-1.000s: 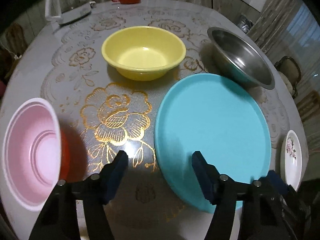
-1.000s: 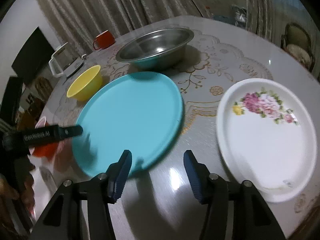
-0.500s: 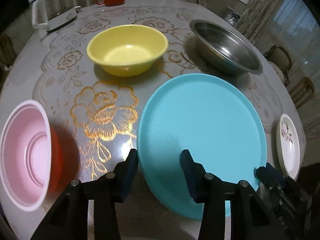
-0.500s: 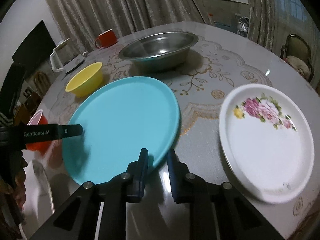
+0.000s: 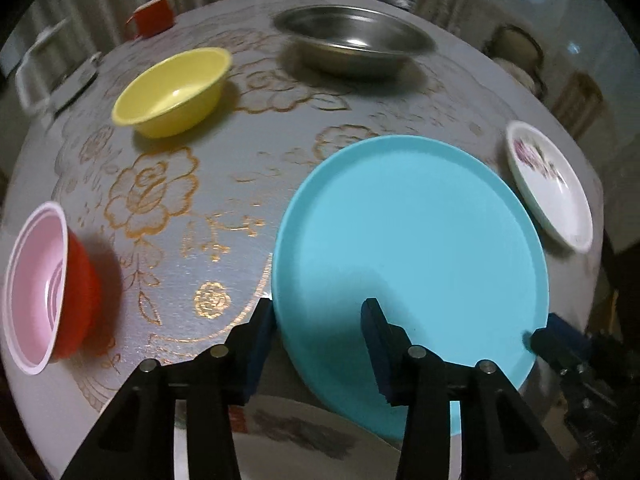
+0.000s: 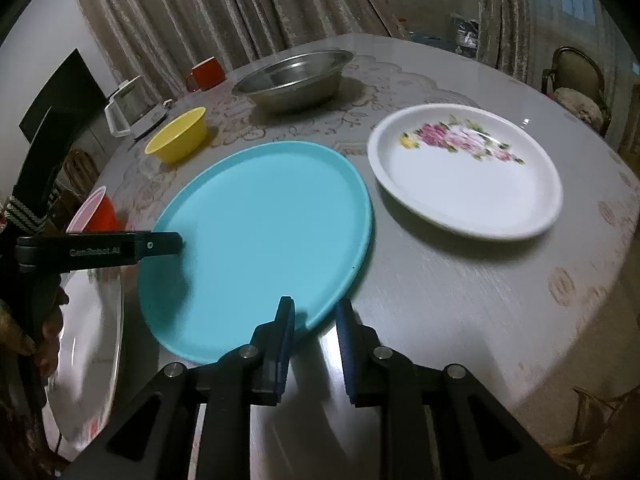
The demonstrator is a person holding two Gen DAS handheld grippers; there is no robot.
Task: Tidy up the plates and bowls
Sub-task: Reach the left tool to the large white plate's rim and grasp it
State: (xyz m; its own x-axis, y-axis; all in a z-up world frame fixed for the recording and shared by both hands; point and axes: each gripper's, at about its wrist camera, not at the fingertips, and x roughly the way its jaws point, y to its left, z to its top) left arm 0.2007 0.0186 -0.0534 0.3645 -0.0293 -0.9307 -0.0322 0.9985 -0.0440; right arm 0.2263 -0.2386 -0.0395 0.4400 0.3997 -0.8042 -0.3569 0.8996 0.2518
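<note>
A large turquoise plate (image 5: 412, 256) (image 6: 260, 240) is held off the round table by both grippers. My left gripper (image 5: 316, 328) is closed on its near left rim, one finger above and one below. My right gripper (image 6: 314, 324) is closed on its near right rim. A white flowered plate (image 6: 468, 168) (image 5: 548, 184) lies to the right. A yellow bowl (image 5: 172, 92) (image 6: 178, 140), a steel bowl (image 5: 352, 44) (image 6: 292, 80) and a pink bowl in a red one (image 5: 36, 292) stand around.
A red mug (image 6: 206, 74) and a white kettle (image 6: 128, 108) stand at the far edge. Another plate (image 5: 304, 440) lies at the near edge under the left gripper. Chairs (image 6: 576, 84) and curtains surround the table (image 6: 460, 292).
Both grippers closed on the turquoise plate's rim. The plate has risen and tilted, and the views have swung so the white plate shows closer.
</note>
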